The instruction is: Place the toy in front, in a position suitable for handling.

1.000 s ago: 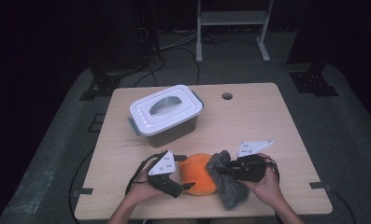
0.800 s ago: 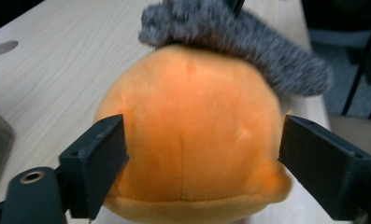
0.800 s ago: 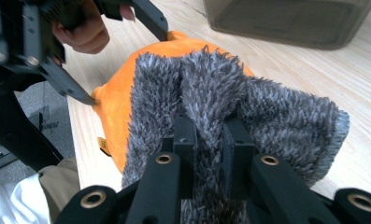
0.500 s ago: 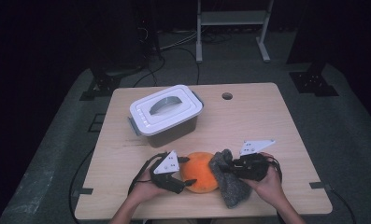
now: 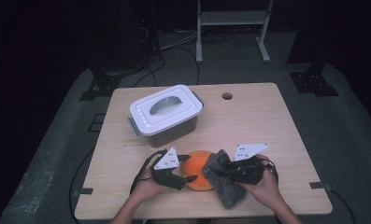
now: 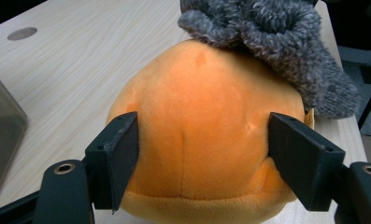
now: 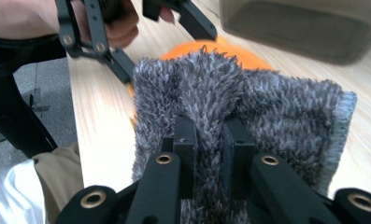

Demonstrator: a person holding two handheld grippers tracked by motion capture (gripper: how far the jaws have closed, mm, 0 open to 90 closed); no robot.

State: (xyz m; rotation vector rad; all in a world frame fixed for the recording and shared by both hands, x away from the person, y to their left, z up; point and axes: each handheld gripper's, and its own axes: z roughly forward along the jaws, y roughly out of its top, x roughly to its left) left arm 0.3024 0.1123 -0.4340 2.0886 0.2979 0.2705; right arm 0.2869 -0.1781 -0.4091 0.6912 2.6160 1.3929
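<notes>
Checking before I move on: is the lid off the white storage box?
No, the white lid with its handle sits closed on the storage box in the high view.

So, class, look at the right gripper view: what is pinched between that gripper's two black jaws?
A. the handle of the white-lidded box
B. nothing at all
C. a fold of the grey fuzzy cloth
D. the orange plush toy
C: in the right gripper view the right gripper has its jaws closed tight on a raised fold of the grey fuzzy cloth, with the orange plush toy lying behind it.
</notes>
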